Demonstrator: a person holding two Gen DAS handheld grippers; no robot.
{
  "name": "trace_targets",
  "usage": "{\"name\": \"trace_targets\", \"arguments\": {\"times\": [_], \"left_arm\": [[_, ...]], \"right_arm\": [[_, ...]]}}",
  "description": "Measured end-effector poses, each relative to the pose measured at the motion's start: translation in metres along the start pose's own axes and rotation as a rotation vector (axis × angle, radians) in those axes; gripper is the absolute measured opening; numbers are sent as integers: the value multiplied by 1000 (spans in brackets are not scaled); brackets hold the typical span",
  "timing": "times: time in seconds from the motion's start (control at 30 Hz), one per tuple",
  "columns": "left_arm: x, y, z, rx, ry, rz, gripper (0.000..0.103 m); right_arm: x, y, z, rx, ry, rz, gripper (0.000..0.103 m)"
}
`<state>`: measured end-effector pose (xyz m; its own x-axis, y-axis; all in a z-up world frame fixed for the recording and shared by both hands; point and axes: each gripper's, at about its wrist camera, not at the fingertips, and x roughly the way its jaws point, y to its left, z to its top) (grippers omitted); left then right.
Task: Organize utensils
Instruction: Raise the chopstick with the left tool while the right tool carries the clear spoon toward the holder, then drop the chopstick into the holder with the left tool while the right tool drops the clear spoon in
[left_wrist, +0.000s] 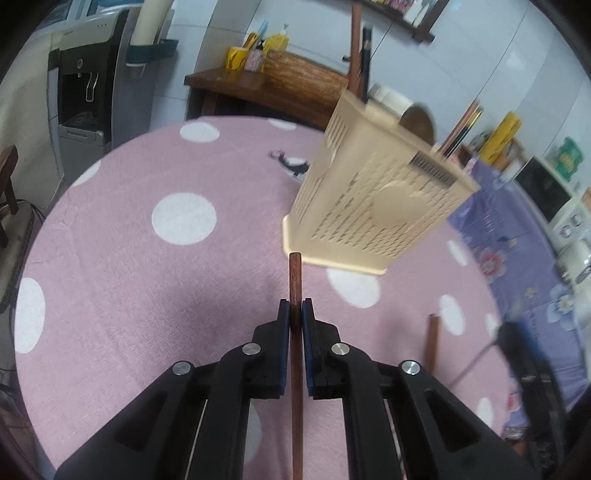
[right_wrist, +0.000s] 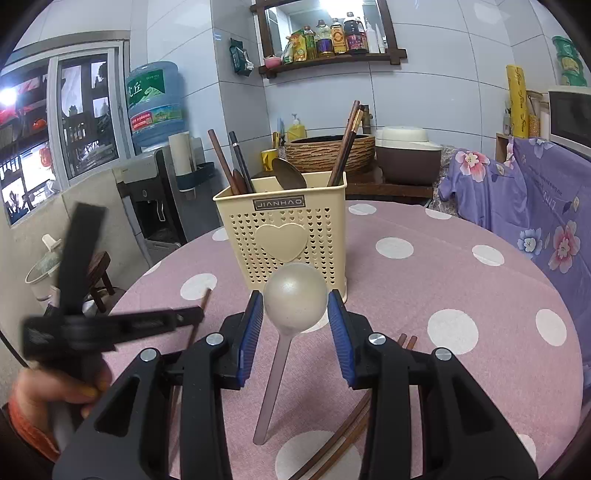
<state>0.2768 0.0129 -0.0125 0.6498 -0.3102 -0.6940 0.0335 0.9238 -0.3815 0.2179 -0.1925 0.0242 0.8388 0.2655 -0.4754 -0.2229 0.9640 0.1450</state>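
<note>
One round table (right_wrist: 461, 266) under pink white-dotted cloth, white-tiled walls (right_wrist: 443, 110) behind.

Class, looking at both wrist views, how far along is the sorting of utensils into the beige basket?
Done: several brown chopsticks and a dark metal spoon already stand in the beige perforated plastic basket. In hand: the left tongs are shut on a brown wooden chopstick; the right tongs grip a silver round-bowled spoon. Left: loose brown chopsticks lie on the pink dotted tablecloth.
</note>
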Motion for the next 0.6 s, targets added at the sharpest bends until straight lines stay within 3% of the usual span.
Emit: {"name": "trace_targets", "arguments": {"times": [0.27,0.6], "left_arm": [[-90,-13,-7,39,-208,-87,8],[-105,-14,3,40,-256,-115,8]], "right_arm": [[-18,2,1,-15,-37,19,37],[-24,4,5,-15,-44,26,37]]}}
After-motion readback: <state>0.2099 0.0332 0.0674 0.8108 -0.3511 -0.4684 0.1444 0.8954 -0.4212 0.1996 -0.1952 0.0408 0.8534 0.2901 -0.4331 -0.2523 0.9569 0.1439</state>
